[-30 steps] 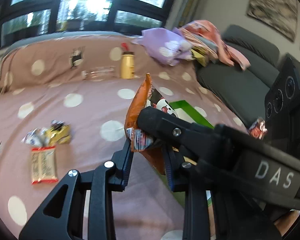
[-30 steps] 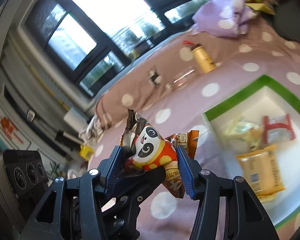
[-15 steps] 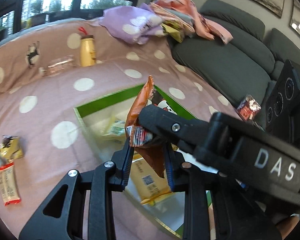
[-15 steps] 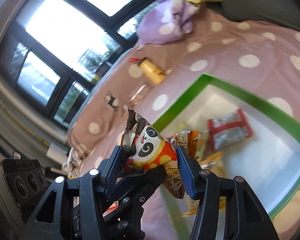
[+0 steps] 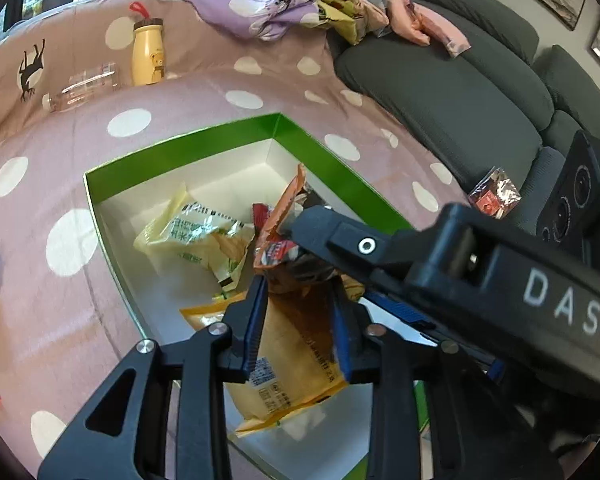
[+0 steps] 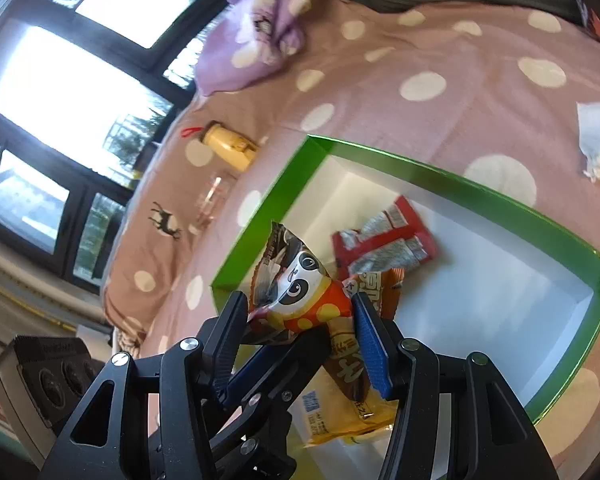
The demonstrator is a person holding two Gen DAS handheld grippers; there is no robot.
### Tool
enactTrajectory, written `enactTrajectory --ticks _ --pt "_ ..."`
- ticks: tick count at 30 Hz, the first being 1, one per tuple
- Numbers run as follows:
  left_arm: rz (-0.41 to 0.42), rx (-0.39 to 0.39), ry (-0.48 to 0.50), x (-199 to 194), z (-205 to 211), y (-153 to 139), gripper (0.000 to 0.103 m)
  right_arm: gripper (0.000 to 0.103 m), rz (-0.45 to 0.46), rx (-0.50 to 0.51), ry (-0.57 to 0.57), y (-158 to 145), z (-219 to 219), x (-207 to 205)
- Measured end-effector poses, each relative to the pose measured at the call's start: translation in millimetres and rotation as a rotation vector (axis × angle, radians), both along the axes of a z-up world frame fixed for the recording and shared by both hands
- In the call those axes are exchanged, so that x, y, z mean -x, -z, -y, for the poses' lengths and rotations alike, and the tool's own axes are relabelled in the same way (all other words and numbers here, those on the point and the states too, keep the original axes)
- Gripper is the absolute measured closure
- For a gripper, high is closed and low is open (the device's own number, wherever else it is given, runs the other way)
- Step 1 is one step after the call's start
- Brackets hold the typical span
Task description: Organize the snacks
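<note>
A: Jaws first. Right gripper (image 6: 300, 328) is clamped on the panda snack packet (image 6: 306, 296). On the left gripper (image 5: 296, 320), jaws stand either side of the same packet (image 5: 278, 236), but we can't tell whether they pinch it.

B: Packet look?

A: Orange-brown crinkled wrapper, cartoon panda in a red top with yellow dots, brown lower part with yellow characters. We see it held upright above the green box (image 6: 260, 232).

B: Box contents?

A: White inside. We count a red-and-silver packet (image 6: 384, 244), a pale yellow-green bag (image 5: 192, 232) and an orange-yellow bag (image 5: 292, 376) lying on the floor of it. Box sits on the pink polka-dot cloth (image 5: 72, 184).
</note>
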State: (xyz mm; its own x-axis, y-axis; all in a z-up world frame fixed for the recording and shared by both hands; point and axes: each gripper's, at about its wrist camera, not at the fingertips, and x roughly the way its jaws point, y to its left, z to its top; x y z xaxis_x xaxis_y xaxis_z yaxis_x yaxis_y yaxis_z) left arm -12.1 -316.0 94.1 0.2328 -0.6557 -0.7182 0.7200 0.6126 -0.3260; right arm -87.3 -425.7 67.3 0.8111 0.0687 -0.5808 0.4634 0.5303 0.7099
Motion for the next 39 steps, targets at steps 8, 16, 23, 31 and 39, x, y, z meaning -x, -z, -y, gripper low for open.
enactTrajectory --ticks 8,16,23,31,39 --pt "0.080 0.015 -0.055 2 -23 -17 0.035 0.038 0.014 0.025 0.013 -5 -3 3" --pt "0.155 -0.008 -0.174 -6 -81 -30 0.022 0.026 0.110 0.114 -0.016 -28 -21 5" --pt "0.179 -0.063 -0.354 -19 -165 -25 0.015 0.021 0.126 0.165 -0.067 -39 -41 -6" --pt "0.107 -0.095 -0.615 -23 -269 4 0.015 0.014 0.091 0.222 -0.154 -40 -75 -29" --pt "0.037 -0.096 -0.791 -47 -322 18 0.015 0.014 0.042 0.313 -0.321 -37 -141 -66"
